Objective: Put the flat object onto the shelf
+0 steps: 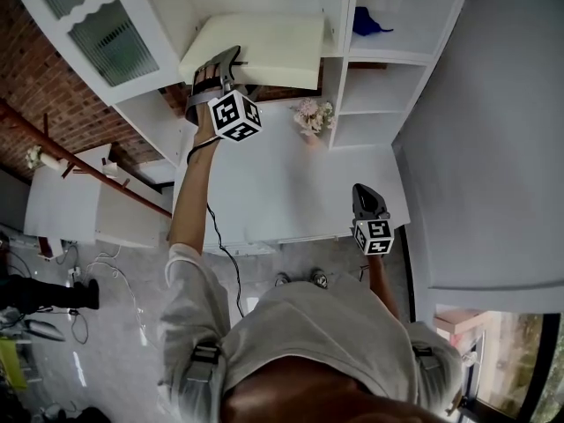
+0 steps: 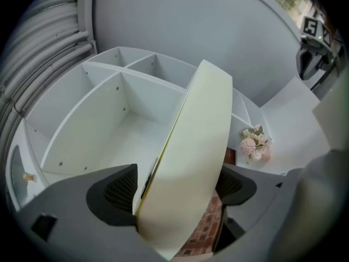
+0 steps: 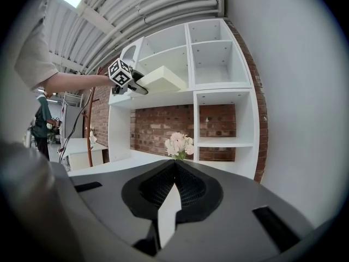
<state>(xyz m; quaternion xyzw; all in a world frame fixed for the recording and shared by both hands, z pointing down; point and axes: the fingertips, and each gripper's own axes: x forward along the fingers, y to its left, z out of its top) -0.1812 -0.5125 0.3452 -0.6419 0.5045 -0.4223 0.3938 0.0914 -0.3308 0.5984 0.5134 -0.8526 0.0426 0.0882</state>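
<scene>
Looking across the white shelf unit standing on the white surface, I am seeing the cream flat object lying partly inside the upper left compartment, its near end sticking out past the shelf's front edge. I am holding the left gripper at that near end, its fingers spread to either side of the slab and not pinching it. I am keeping the right gripper low over the surface, fingers pressed together on nothing. Pink flowers are sitting by the lower shelves.
</scene>
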